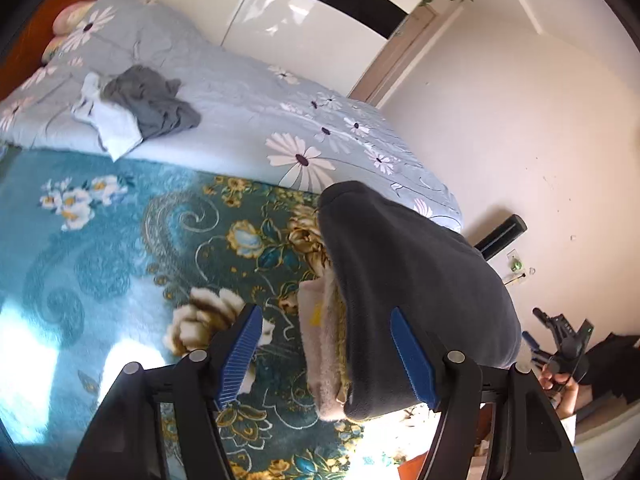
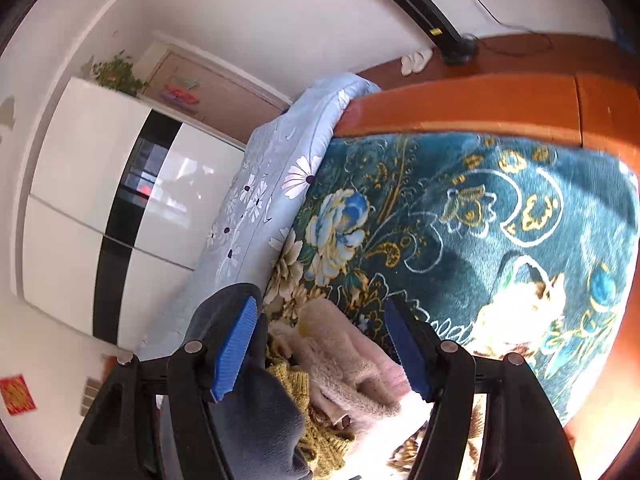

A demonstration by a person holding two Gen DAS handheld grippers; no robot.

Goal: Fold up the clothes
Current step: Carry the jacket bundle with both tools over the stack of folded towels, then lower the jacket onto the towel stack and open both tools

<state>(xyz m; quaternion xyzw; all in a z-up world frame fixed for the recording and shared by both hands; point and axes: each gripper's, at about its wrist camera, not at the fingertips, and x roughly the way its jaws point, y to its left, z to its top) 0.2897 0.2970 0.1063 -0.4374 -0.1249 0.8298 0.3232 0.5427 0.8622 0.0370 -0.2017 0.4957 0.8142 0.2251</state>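
Observation:
A stack of folded clothes sits on the teal floral blanket [image 1: 100, 248]: a dark navy garment [image 1: 408, 280] on top, a mustard knit [image 2: 292, 384] and a pale pink fleece [image 1: 320, 344] under it. My left gripper [image 1: 328, 356] is open, its blue pads either side of the stack's near end. My right gripper [image 2: 324, 352] is open around the same stack, with the navy garment [image 2: 256, 408] by its left pad and the pink fleece [image 2: 352, 364] between the fingers. A crumpled grey garment [image 1: 154, 100] and a white one [image 1: 112, 120] lie on the light blue daisy quilt [image 1: 256, 112].
A white and black wardrobe [image 2: 100, 208] stands beyond the bed. A wooden bed frame [image 2: 480, 108] borders the blanket, with a black lamp arm [image 2: 420, 4] above it. A door [image 1: 404, 52] is at the far wall. The other hand with its gripper [image 1: 568, 344] shows at the right.

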